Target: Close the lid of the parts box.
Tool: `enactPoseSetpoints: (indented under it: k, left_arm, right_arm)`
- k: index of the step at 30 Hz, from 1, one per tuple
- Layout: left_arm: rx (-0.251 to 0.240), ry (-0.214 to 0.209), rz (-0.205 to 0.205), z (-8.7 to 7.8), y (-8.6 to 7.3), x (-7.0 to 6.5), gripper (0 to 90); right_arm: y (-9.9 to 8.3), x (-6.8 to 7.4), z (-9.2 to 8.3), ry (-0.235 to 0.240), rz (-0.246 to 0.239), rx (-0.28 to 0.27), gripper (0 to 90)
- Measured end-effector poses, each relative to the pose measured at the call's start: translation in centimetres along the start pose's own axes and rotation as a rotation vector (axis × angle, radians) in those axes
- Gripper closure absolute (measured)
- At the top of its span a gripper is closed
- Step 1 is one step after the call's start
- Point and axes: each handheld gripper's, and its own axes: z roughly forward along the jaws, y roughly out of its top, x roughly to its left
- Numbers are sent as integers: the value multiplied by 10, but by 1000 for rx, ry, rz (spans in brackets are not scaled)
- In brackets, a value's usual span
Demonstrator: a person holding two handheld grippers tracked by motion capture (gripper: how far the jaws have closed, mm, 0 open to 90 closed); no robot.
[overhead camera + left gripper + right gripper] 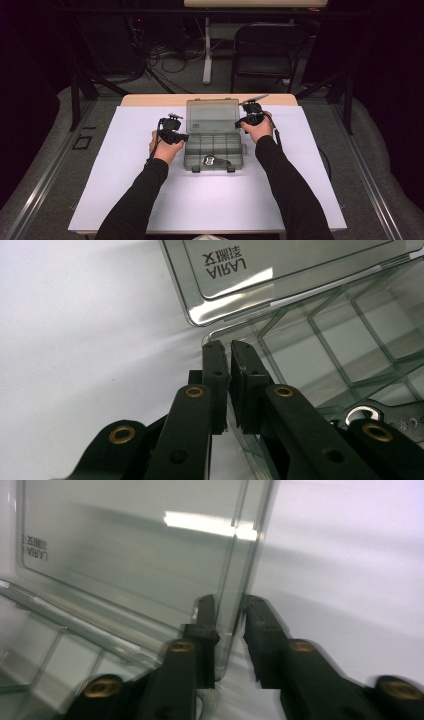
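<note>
White sheeting covers the surface (150, 190), and the smoky plastic organiser box (214, 150) sits at frame centre, its lid (212, 116) open toward the top. The left gripper (227, 347) is pinched narrow on the box's left wall; the right gripper (231, 605) straddles the lid's edge, jaws nearly closed on it. That thin edge may slip free or twist the hinge. A metal tool (212, 161) lies in the front compartment; a folding chair (267, 50) stands beyond.
</note>
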Motion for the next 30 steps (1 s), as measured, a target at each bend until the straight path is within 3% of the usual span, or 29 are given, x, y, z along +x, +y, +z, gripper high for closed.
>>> enactPoseSetpoints:
  k: [9, 30]
  left_arm:
    - [0, 3, 7, 0, 0, 0, 859]
    - [3, 1, 9, 0, 0, 0, 858]
  right_arm:
    - [-1, -4, -4, 29, 3, -12, 840]
    - [-1, -2, -5, 14, -47, -17, 836]
